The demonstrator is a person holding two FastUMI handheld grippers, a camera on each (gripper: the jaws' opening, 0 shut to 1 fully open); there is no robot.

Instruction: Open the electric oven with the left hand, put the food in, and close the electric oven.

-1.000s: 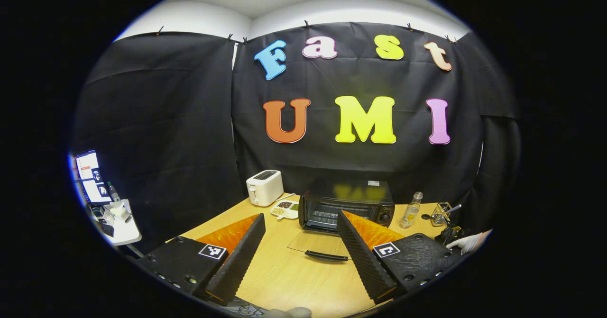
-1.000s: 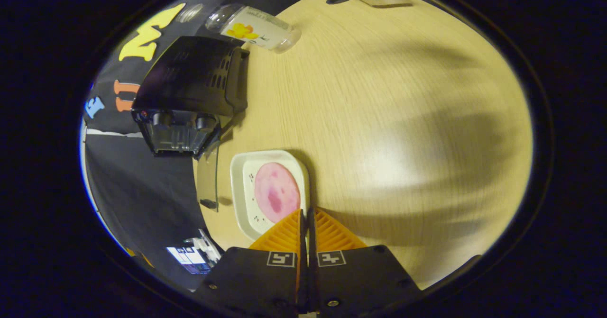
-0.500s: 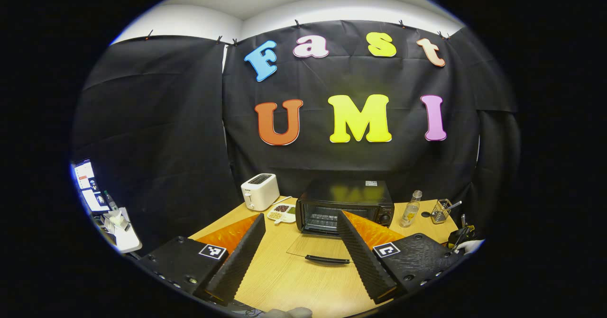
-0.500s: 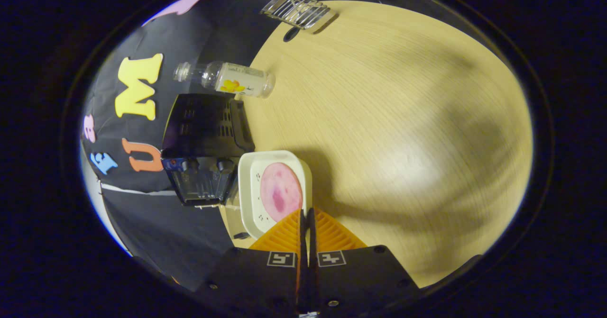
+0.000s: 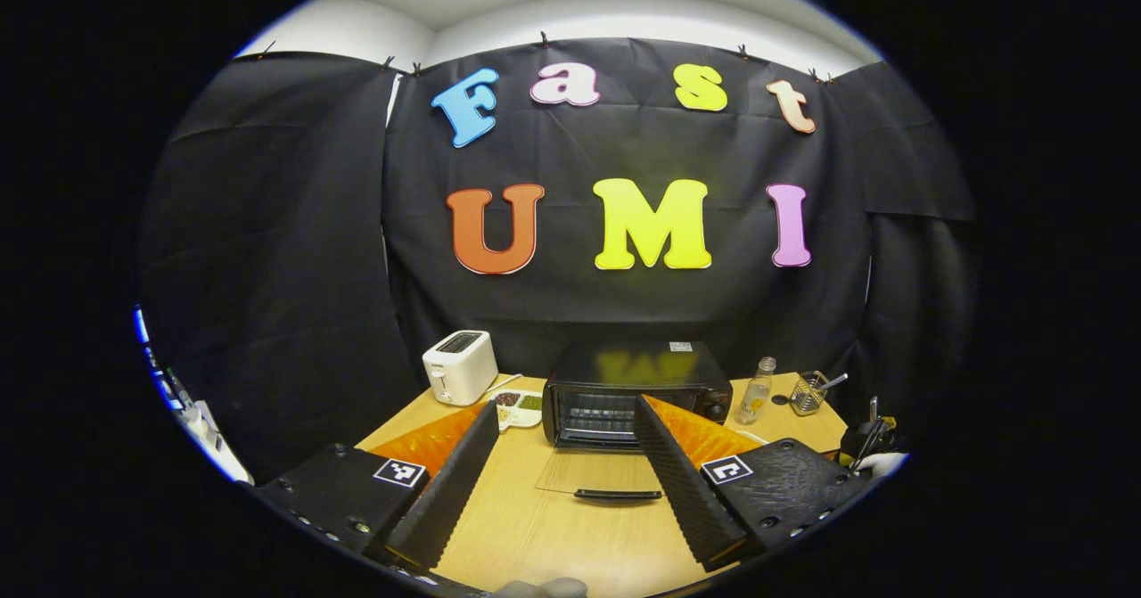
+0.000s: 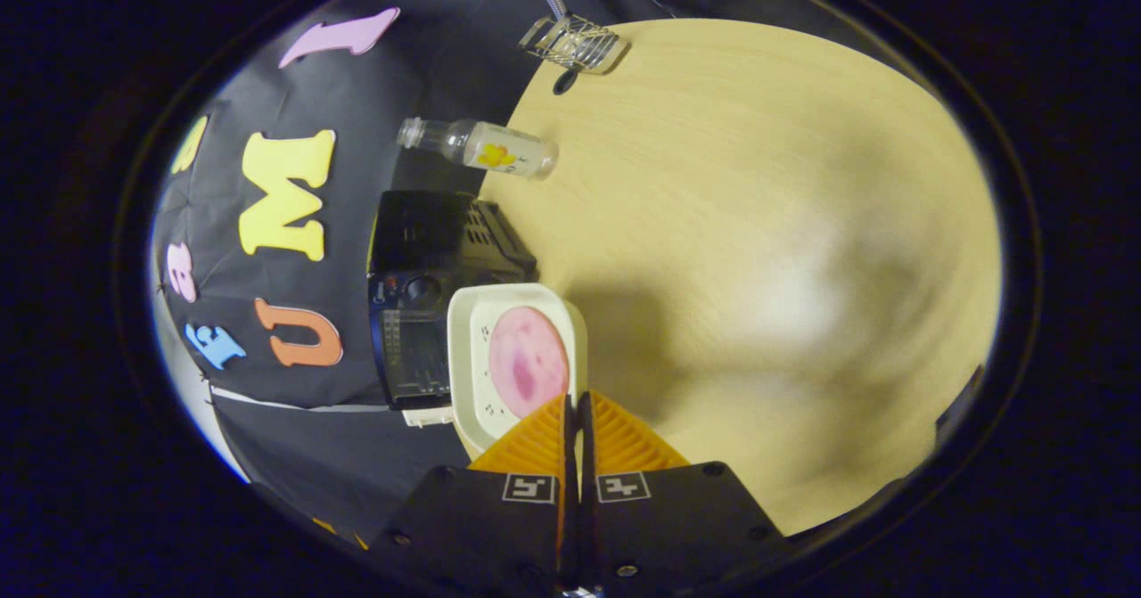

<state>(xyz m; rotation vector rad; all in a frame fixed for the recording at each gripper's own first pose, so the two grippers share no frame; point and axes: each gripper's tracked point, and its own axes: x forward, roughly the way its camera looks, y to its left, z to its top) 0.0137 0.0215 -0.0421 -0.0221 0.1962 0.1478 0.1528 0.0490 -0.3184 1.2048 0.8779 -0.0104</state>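
in the left gripper view the left tongs [image 5: 553, 464] hang above the near part of the wooden tabletop [image 5: 553, 536], their two fingers spread wide with nothing between them. straight ahead, at the back of the tabletop, stands the black electric oven [image 5: 637, 393]. its glass door [image 5: 593, 473] is folded down flat toward the viewer, the dark handle [image 5: 618, 495] at its near edge, and the wire rack inside can be seen. a white toaster [image 5: 459, 366] stands to the left of the oven, and a small divided dish [image 5: 519, 405] lies between the two. to the right of the oven stands a clear bottle [image 5: 756, 391], and past it a wire holder [image 5: 807, 395]. a gloved hand [image 5: 878, 462] shows at the far right edge.

in the right gripper view the right tongs [image 6: 575, 406] are closed tight on the near rim of a white plate [image 6: 513, 362], one finger on each face of the rim. the plate is held off the tabletop [image 6: 758, 268] and carries a round pink slice of food [image 6: 528, 362]. this view is rolled on its side. the oven [image 6: 428, 299] lies just beyond the plate's far edge, with its front and a control knob toward the plate. the bottle [image 6: 481, 146] and the wire holder [image 6: 575, 41] sit farther off.
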